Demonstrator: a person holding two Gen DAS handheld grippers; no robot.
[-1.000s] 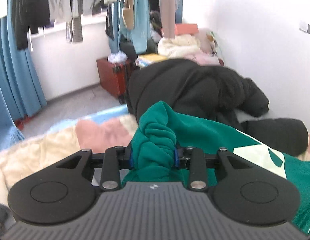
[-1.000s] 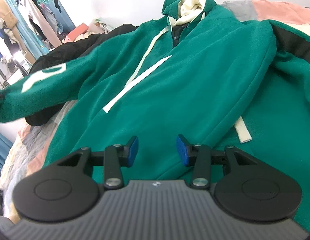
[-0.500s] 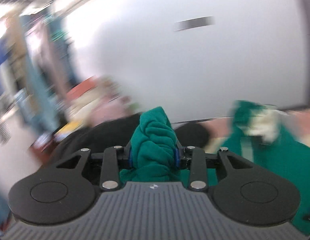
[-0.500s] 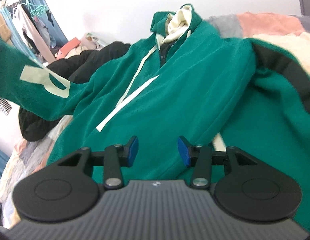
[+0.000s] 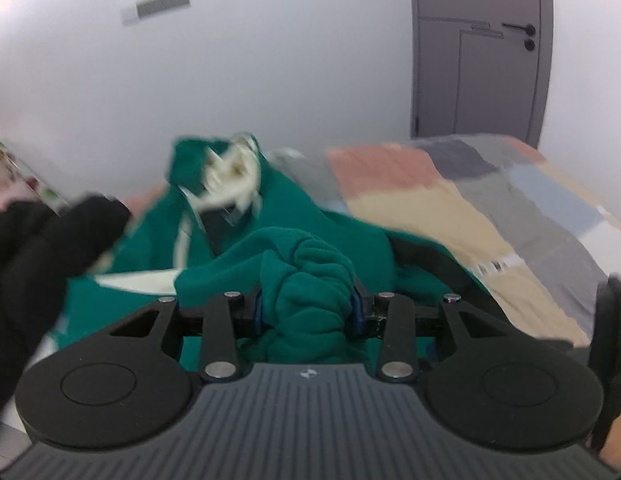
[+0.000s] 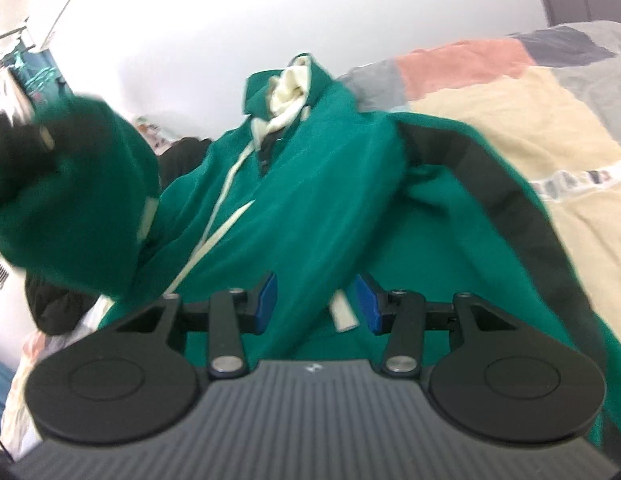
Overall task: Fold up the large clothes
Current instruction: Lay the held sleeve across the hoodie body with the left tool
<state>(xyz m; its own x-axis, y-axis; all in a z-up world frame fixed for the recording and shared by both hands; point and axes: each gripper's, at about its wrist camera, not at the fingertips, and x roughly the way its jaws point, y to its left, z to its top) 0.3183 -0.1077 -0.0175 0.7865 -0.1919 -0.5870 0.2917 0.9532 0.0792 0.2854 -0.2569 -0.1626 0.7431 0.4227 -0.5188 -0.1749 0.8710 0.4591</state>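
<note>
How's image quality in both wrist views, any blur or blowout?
Left wrist: green hoodie and quilt smeared by motion, left gripper sharp. Right wrist: lifted sleeve blurred, wall overexposed, right gripper crisp.

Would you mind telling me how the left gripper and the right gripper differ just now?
The left gripper has a bunched green hoodie sleeve between its opening jaws; the right gripper holds nothing, its blue pads apart above the green hoodie. Both point down over that hoodie.
</note>
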